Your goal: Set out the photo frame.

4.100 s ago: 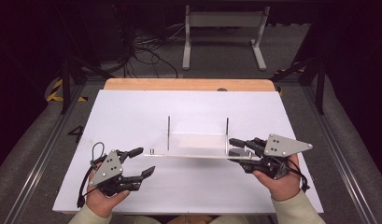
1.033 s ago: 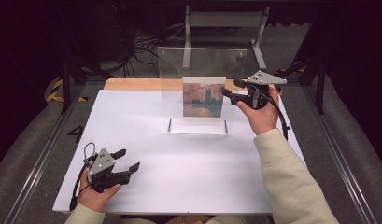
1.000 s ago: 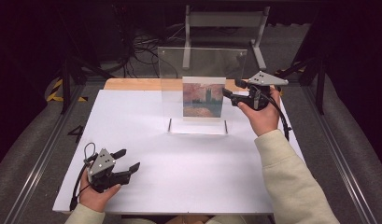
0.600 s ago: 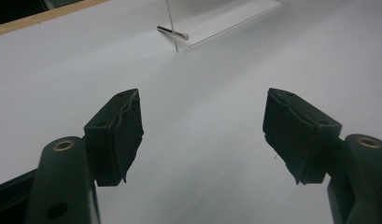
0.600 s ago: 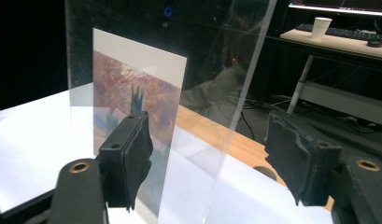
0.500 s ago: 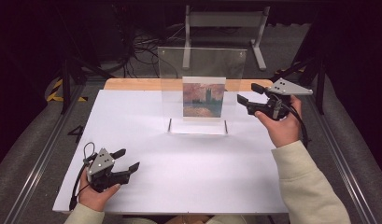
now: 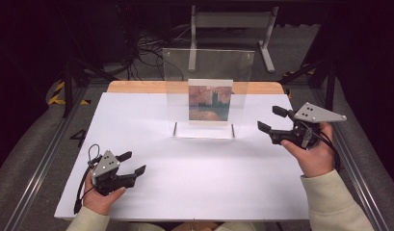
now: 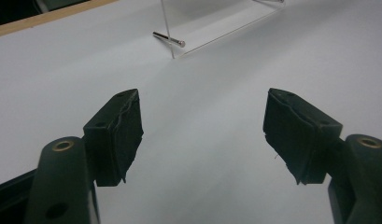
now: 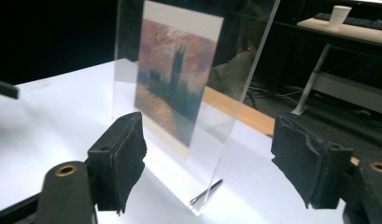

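My right gripper (image 7: 270,121) empty, jaws just been opening, nothing between. Picture frame (image 7: 209,94) upright just ahead-left of it. Retreat level, avoid clipping frame edge. Left gripper (image 7: 132,162) spread, idle, frame far ahead.

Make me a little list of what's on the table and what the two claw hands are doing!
Stand: clear picture frame, upright on its metal pins
Picture: painted postcard inside it
Table: white top
Left gripper: open, holds nothing, low near the front edge
Right gripper: jaws just opened, holds nothing, right of the frame, apart from it
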The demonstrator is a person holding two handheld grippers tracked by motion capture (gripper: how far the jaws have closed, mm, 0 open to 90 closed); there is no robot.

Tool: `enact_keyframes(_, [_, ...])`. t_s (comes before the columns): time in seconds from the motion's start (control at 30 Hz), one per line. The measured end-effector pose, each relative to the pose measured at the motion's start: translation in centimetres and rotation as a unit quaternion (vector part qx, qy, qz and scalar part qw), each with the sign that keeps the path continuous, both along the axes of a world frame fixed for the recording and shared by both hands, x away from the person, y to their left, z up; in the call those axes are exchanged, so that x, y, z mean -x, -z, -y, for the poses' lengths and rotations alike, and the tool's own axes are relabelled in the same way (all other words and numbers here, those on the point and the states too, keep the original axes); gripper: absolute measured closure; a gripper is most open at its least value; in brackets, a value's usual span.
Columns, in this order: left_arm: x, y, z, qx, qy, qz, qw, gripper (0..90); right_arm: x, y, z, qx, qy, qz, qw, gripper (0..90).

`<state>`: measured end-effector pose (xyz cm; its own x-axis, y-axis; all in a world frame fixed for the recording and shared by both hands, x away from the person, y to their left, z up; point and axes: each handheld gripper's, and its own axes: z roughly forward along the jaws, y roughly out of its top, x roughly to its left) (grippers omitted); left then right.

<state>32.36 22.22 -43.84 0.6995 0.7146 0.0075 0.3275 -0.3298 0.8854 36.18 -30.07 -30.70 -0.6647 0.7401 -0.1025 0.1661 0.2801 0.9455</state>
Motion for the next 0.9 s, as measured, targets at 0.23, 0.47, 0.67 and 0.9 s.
enact_keyframes(0.23, [-0.1,0.0,0.1,0.002,0.003,-0.001,1.0,28.6,2.4,1.7,0.4,-0.002,-0.016,-0.008,0.9998,22.9])
enact_keyframes(0.47, [-0.2,0.0,0.2,0.005,0.004,-0.002,1.0,28.6,3.5,3.8,0.4,-0.008,-0.031,-0.017,0.9993,21.7])
enact_keyframes(0.67, [-0.2,0.0,0.2,0.005,0.005,-0.002,1.0,28.6,4.2,6.6,0.5,-0.017,-0.038,-0.03,0.9987,21.6])
enact_keyframes(0.9, [-0.1,0.0,0.2,0.008,0.009,-0.003,0.9999,28.5,4.8,9.3,0.4,-0.011,-0.044,-0.044,0.998,21.6])
